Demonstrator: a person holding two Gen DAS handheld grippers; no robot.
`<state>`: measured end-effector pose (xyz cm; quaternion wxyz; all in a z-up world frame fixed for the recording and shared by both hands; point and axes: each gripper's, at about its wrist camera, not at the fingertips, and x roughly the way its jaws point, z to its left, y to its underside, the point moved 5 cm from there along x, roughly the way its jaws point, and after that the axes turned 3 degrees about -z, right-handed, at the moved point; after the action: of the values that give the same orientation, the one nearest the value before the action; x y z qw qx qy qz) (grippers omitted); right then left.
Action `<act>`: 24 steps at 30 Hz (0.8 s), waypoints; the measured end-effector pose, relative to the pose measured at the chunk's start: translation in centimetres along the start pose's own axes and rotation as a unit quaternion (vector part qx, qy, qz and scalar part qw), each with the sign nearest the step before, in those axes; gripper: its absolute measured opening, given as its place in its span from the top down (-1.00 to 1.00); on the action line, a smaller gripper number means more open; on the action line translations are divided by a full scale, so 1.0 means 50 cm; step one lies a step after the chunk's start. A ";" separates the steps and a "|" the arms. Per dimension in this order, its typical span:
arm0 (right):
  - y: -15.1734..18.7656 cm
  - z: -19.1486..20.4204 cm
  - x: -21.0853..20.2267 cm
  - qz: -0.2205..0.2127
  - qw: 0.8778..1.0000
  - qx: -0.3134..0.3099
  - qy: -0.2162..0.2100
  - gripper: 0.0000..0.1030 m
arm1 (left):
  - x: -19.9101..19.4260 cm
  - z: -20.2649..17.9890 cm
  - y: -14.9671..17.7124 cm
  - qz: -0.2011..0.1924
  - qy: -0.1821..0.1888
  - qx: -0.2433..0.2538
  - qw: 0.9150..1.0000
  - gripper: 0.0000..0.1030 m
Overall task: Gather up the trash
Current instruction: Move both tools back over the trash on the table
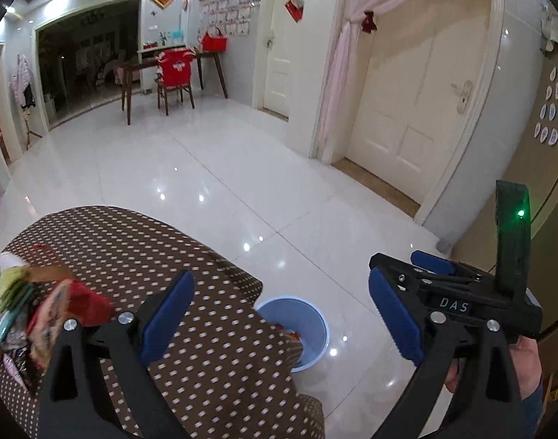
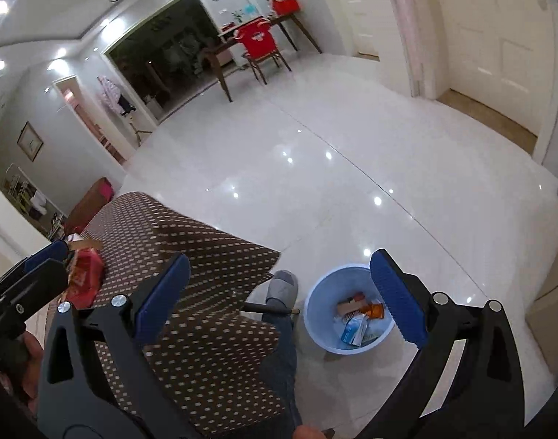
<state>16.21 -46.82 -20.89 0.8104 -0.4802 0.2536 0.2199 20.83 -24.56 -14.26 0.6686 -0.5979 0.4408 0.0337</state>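
A light blue bin (image 2: 317, 314) stands on the floor beside the table and holds several wrappers and small boxes; in the left wrist view the bin (image 1: 308, 314) is partly behind the tablecloth. A pile of colourful wrappers (image 1: 30, 311) lies on the brown dotted tablecloth (image 1: 213, 358), with a red packet (image 2: 83, 278) at its near side. My left gripper (image 1: 281, 276) is open over the table's edge, nothing between its fingers. My right gripper (image 2: 279, 256) is open and empty above the floor, left of the bin. Each gripper also shows in the other's view: right gripper (image 1: 414, 265), left gripper (image 2: 57, 261).
The person's foot in a grey slipper (image 2: 284, 285) and a jeans leg rest between table and bin. Glossy white tiles (image 2: 315, 183) stretch ahead. White doors (image 1: 407, 109) stand at right, and a wooden desk with a red-covered chair (image 1: 174, 73) at the far wall.
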 end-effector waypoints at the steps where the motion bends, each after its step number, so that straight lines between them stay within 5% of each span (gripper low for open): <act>1: -0.002 0.011 -0.003 -0.001 1.000 -0.005 -0.002 -0.88 | -0.012 0.008 0.000 -0.006 -0.003 -0.003 1.000 -0.83; 24: 0.051 0.351 -0.001 0.006 0.989 -0.119 -0.087 -0.88 | -0.238 0.253 0.085 -0.085 -0.091 -0.094 0.988 -0.84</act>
<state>18.18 -30.07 -15.35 0.7648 -0.5510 0.1574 0.2944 18.13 -7.13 -11.37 0.6471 -0.6876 0.3211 0.0725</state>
